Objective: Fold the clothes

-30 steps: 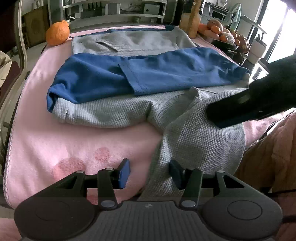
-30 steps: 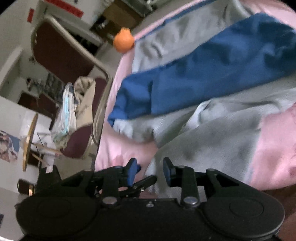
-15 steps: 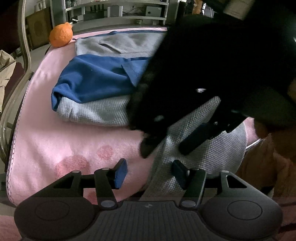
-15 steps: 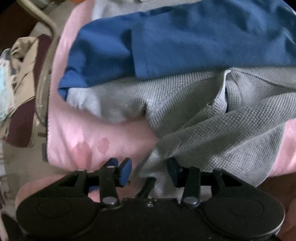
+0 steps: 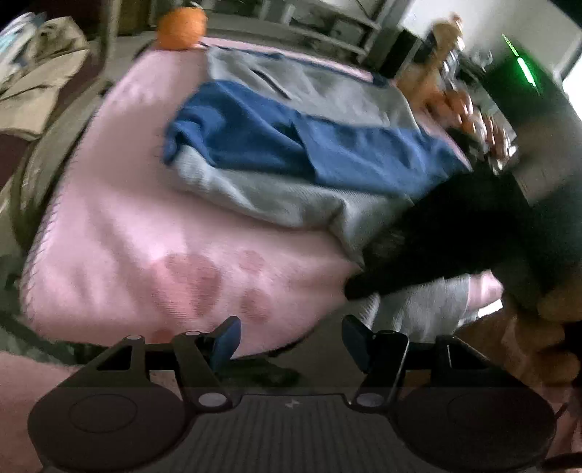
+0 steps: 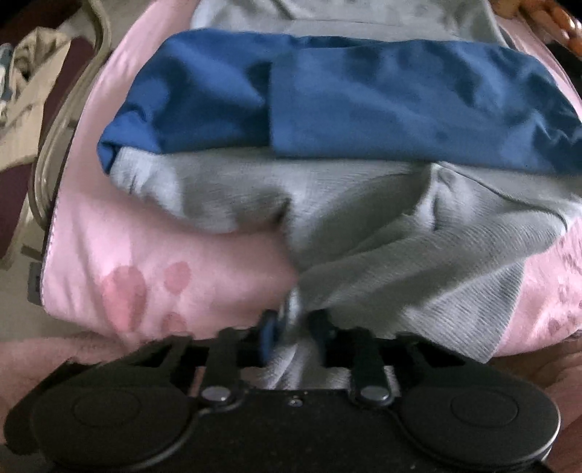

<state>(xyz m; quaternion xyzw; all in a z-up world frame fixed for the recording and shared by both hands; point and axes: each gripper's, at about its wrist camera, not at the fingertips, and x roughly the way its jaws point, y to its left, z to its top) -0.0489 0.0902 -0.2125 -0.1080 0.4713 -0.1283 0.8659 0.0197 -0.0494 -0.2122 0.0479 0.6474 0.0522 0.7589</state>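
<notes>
A grey waffle-knit garment (image 6: 363,218) with blue sleeves (image 6: 363,98) folded across it lies on a pink blanket (image 6: 145,254). My right gripper (image 6: 294,333) points steeply down at the garment's near corner. Its jaws are closing, with a bunch of grey fabric pinched between the blue pads (image 6: 269,334). In the left wrist view that right gripper (image 5: 436,247) shows as a dark blurred mass on the grey hem (image 5: 418,309). My left gripper (image 5: 291,338) hangs off the blanket's front edge, to the left of the hem. Its jaws are opening and hold nothing.
An orange fruit (image 5: 182,27) sits at the blanket's far left corner. A chair piled with clothing (image 5: 36,91) stands to the left. Fruit and clutter (image 5: 462,105) crowd the far right. Paw-print marks (image 5: 192,280) lie on the blanket in front of the left gripper.
The right gripper came down onto the grey hem at the front edge and closed on it. The left gripper slid left off the grey fabric, rolled, and spread its jaws a little.
</notes>
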